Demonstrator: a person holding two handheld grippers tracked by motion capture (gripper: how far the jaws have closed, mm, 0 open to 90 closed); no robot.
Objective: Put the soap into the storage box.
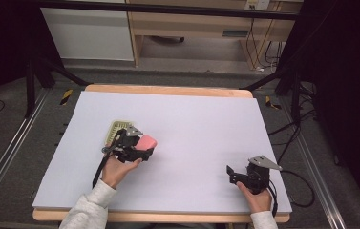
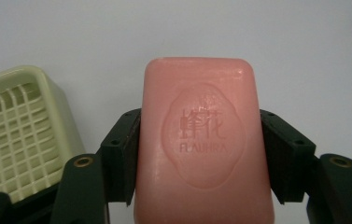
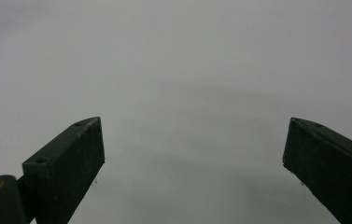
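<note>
The left gripper [image 1: 142,153] clamps a pink soap bar [image 2: 201,140] by its long sides — smooth, rounded corners, an embossed mark on its face. It sits left of centre on the white worktop [image 1: 192,119], just beside a pale green soap dish [image 2: 19,135] (slotted grid floor). The right gripper [image 1: 232,174], jaws wide and empty, sits near the front right corner — broad bare surface between the two.
</note>
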